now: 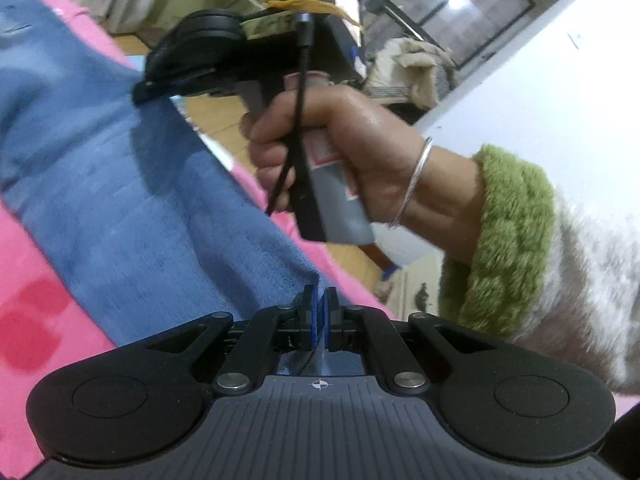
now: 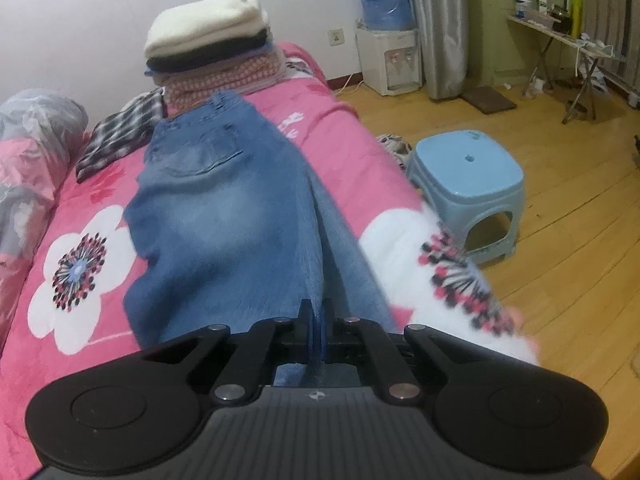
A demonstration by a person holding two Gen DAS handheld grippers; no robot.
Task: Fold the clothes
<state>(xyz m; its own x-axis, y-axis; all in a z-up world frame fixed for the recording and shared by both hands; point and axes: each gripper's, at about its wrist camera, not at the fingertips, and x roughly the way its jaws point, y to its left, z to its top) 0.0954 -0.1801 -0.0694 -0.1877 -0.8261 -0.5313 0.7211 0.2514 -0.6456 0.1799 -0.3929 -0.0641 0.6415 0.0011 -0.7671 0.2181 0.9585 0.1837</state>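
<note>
Your right wrist view shows the whole pair of faded blue denim jeans [image 2: 224, 216] spread lengthwise on the bed with the pink flowered blanket [image 2: 80, 320], waistband at the far end. Beyond the jeans' waistband sits one stack of folded clothes [image 2: 212, 52], white on top; to the left of the jeans lies one checked black-and-white garment [image 2: 120, 132]. On the wooden floor to the right of the jeans stands one pale blue plastic stool [image 2: 468, 184].

Your left wrist view shows none of that; it shows the jeans [image 1: 120, 200] only as a blurred blue sheet, and above them your right hand [image 1: 328, 152], with a silver bangle [image 1: 416, 180] and a green fuzzy cuff [image 1: 508, 240], gripping the other tool's handle.

Two claws, both pinched together on denim: the left claw [image 1: 319, 312] clamps a fold of the jeans' edge, and the right claw [image 2: 317, 320] is closed on the near end of the jeans.
</note>
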